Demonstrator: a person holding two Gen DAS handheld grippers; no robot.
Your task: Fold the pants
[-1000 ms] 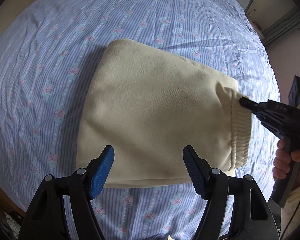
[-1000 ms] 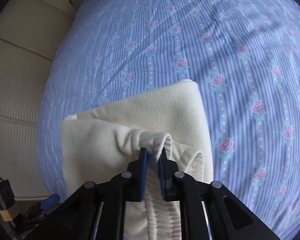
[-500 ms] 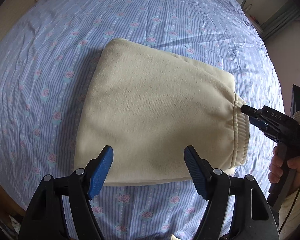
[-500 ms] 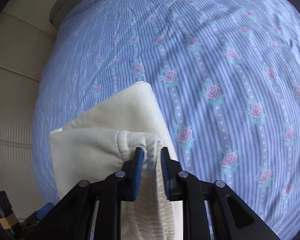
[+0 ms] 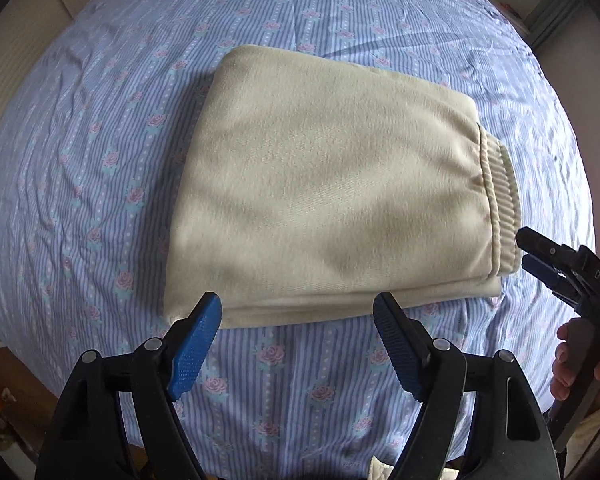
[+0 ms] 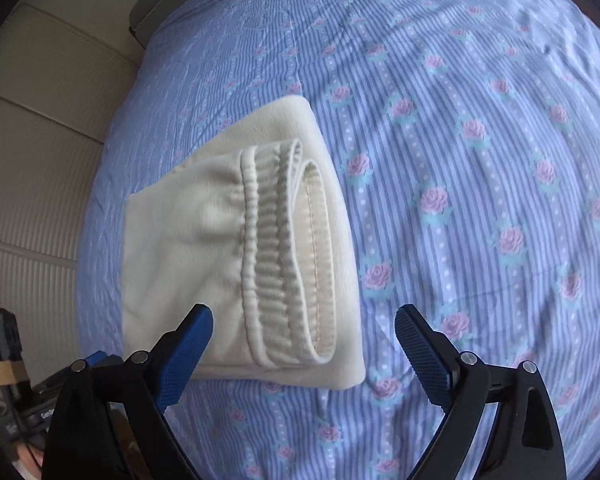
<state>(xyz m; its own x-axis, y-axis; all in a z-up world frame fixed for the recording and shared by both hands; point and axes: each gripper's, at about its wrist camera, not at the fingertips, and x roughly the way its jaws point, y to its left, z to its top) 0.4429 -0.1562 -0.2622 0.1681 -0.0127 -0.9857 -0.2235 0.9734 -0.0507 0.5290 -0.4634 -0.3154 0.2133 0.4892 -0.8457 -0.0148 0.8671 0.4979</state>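
The cream pants (image 5: 324, 192) lie folded into a flat packet on the blue flowered bedsheet (image 5: 100, 152), with the ribbed waistband (image 5: 500, 200) at the right end. My left gripper (image 5: 298, 344) is open and empty, just short of the packet's near edge. My right gripper (image 6: 304, 356) is open and empty, hovering above the packet's near corner. The pants (image 6: 204, 248) and their waistband (image 6: 280, 256) lie free in the right wrist view. The right gripper also shows in the left wrist view (image 5: 530, 254), just clear of the waistband.
The sheet (image 6: 480, 160) covers the whole bed. A beige padded headboard (image 6: 40, 140) stands at the left in the right wrist view. A window frame (image 5: 556, 12) and wall show at the far right in the left wrist view.
My right gripper has opened, let go of the waistband and drawn back from it. The waistband has dropped flat onto the packet. My left gripper has backed off a little, still open.
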